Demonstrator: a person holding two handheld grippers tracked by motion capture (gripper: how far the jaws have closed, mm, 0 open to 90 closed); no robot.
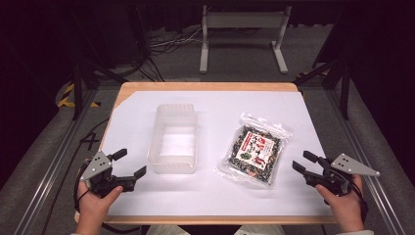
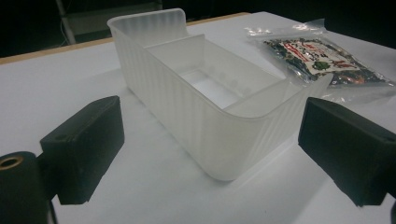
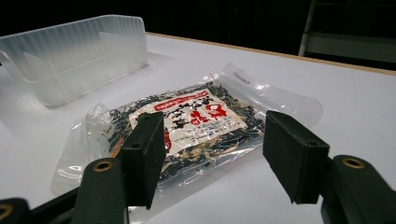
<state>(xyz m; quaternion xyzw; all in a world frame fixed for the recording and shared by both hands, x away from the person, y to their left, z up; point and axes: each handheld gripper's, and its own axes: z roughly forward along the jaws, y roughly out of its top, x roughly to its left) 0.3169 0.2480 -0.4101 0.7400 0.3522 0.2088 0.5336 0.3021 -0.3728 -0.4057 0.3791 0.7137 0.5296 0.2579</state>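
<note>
The left tool at lower left gapes beside the translucent bin; the right tool at lower right, jaws apart, faces the snack packet (seaweed, perhaps) lying flat on the bench

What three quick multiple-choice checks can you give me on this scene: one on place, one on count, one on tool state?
1. The snack packet lies:
A. inside the bin
B. on the table, right of the bin
C. in a tool

2. Translucent bins on the table:
A. one
B. two
C. three

3. The right tool is:
A. shut on the packet
B. shut, empty
C. open, empty

Answers: 1 B, the packet lies flat beside the bin; 2 A, a single bin stands there; 3 C, its jaws stand apart short of the packet.
</note>
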